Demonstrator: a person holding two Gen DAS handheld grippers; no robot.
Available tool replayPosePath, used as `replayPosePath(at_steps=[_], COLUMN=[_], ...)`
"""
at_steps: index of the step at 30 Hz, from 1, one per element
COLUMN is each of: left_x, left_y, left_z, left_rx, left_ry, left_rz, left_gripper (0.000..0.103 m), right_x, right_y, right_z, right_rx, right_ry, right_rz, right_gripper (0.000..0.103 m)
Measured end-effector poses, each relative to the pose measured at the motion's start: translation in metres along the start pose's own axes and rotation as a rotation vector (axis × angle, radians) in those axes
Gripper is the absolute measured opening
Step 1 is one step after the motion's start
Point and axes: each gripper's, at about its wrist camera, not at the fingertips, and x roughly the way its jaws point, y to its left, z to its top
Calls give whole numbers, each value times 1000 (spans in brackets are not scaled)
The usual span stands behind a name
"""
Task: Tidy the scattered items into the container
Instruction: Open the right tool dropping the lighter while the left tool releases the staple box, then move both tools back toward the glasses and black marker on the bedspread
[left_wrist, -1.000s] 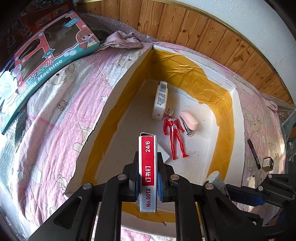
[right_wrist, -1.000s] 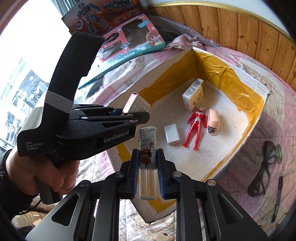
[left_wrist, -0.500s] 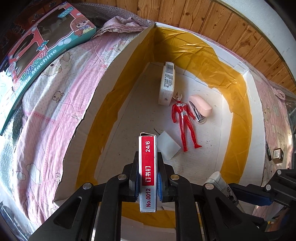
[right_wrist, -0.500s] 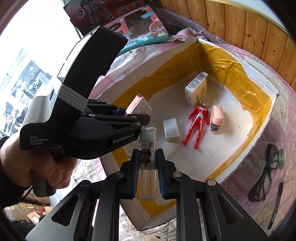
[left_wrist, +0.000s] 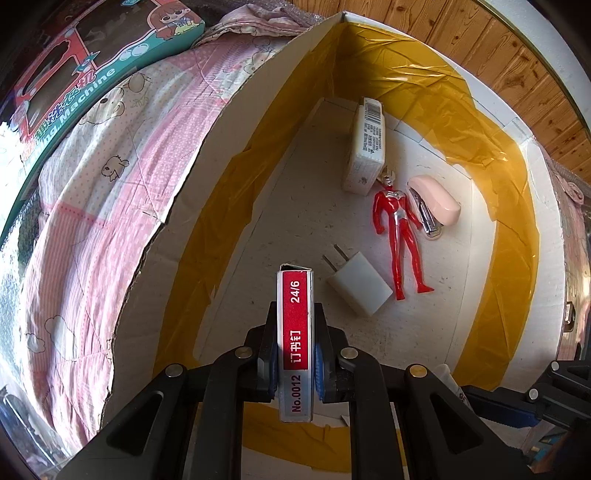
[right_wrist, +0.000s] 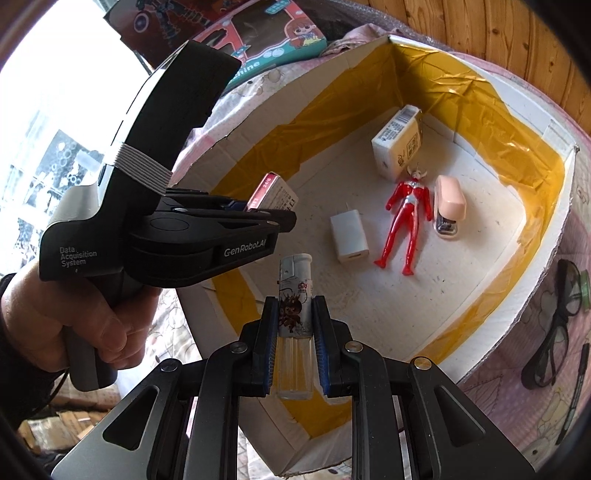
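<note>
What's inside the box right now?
On the cardboard box floor: a white carton, red toy figure, pink stapler and white charger plug. The near floor strip is hidden behind the hand-held grippers and the staple box and lighter they hold.

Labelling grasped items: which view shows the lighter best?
Right wrist. The lighter stands clamped upright in the right gripper, printed label and metal top facing the camera. The left wrist view catches only a sliver of it at the lower right edge.
</note>
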Motion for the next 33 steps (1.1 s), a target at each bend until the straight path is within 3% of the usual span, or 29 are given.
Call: replayPosePath(at_steps=[6, 10, 18, 26, 33], left_x=[-4, -15, -60, -110, -124], left_y=[4, 10, 7, -35, -91], left_z=[-1, -3, -19, -32, -41], left_rx=[-17, -64, -98, 21, 114], left_ry=[-4, -16, -93, -186, -183], left_rz=[0, -40, -82, -83, -156], left_gripper=[16, 39, 39, 39, 39], right_x=[0, -19, -70, -102, -131], right_y=[3, 0, -24, -45, -71], right_z=[-2, -6, -30, -69, -105], right_rx=[-10, 9, 108, 183, 282], right_ry=[10, -46, -160, -230, -288], right_rz=[1, 24, 67, 69, 58], right_gripper=[21, 30, 31, 29, 29])
